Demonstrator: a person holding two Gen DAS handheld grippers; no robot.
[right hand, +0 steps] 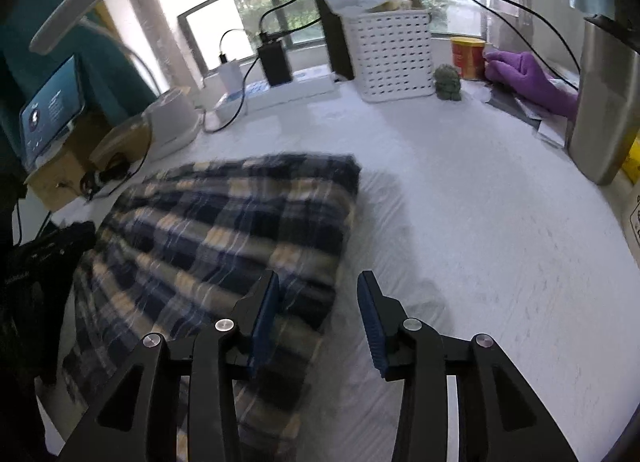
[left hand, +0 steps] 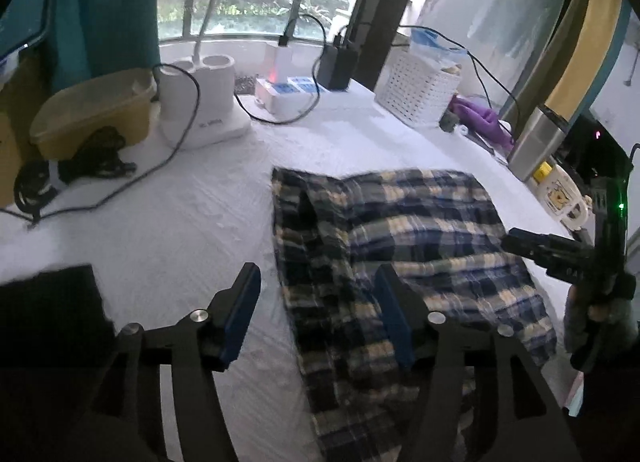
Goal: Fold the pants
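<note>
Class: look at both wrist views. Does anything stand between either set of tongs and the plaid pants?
Nothing visible does. The left tongs and right tongs hang open right at the plaid pants; only bare white table cover lies around them.

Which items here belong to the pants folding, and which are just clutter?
Job:
plaid pants
left gripper, open
right gripper, open

Lying about:
white basket
purple glove
steel flask
yellow tub
power strip
black cables
</note>
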